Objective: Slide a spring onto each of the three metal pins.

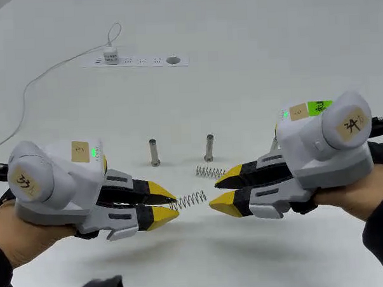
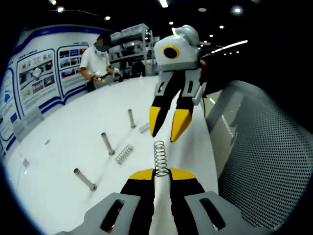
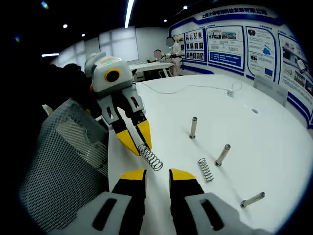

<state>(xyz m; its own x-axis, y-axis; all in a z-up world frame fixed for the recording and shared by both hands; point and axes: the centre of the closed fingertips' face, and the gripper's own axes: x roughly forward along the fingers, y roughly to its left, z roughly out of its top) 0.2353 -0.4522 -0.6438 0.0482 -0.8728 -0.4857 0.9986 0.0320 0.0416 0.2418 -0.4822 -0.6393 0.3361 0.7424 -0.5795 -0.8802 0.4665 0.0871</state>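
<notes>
Yellow-tipped left gripper (image 1: 169, 207) pinches one end of a coiled steel spring (image 1: 191, 199); right gripper (image 1: 220, 190) gapes empty opposite. Left gripper view reveals three upright metal pins (image 2: 107, 143); head view two, second spring (image 1: 210, 172) beside them.

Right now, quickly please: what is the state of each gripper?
Left gripper: shut on a spring.
Right gripper: open, holding nothing.

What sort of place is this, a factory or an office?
Probably neither: it looks like a company showroom or demo lab. Blue-framed display boards line the wall, ceiling lights shine from a dark ceiling, and the work sits on a big white table.
</notes>
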